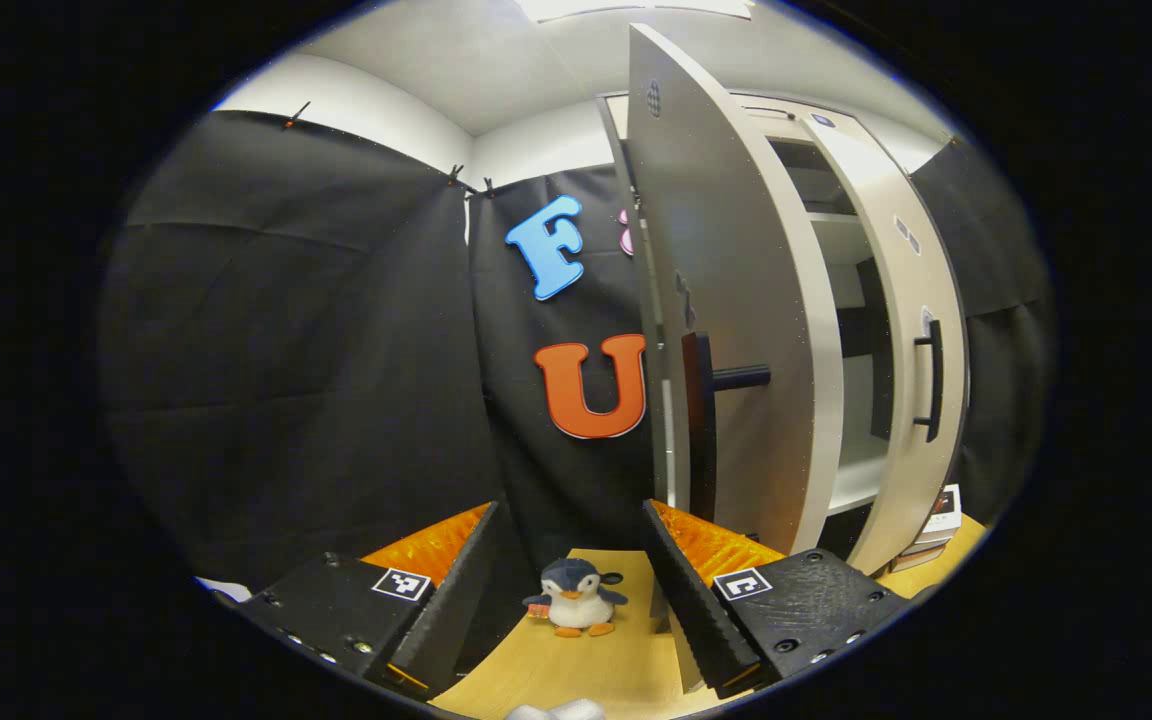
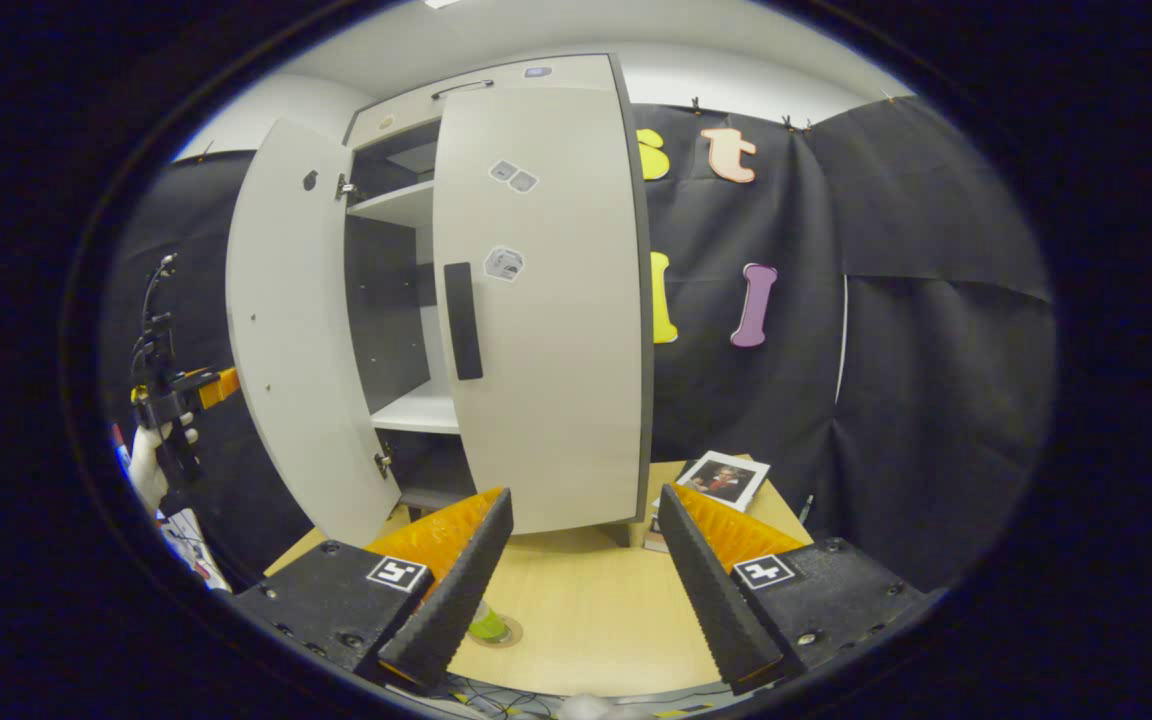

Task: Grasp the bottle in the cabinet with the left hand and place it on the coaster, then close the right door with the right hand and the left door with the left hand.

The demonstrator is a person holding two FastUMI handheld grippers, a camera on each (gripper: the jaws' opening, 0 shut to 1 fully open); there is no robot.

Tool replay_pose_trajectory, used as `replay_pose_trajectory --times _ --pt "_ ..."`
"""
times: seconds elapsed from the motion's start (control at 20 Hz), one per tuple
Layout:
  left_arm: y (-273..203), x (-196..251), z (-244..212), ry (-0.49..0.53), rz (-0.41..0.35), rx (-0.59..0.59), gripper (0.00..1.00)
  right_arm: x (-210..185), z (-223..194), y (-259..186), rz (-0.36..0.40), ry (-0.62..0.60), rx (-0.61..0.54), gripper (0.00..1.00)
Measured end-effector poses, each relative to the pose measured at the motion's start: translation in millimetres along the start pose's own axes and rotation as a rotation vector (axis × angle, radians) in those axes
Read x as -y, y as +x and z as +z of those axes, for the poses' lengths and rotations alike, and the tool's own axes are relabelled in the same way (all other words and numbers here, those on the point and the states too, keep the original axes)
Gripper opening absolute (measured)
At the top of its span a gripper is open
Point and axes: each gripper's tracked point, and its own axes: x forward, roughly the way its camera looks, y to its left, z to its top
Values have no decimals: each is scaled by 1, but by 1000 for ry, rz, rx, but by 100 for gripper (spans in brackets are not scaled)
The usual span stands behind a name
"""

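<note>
The left gripper has its fingers spread with nothing between them, pointed past the edge of the open left door of the cabinet. A plush penguin sits on the counter beyond the fingers. The right gripper is likewise spread and empty, facing the nearly closed right door. The bottle stands on the coaster on the counter, partly hidden behind the right gripper's left finger. Books lie beside the cabinet. The other gripper, held in a hand, appears at far left of the right gripper view.
</note>
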Motion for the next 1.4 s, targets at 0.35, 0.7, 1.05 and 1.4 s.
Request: replay_pose_trajectory --times 0.35,0.7,1.05,1.4 --pt "0 58 4 -33 -83 -5 87 19 3 -12 -11 -15 -2 96" --pt "1 122 3 -49 -199 -17 96 12 16 -19 -1 -35 25 96" --pt "-32 150 -3 -70 -281 -45 96 -4 32 -22 9 -23 80 96" --pt "-66 141 19 -133 -275 -12 96 -17 39 -18 -3 -26 127 96"
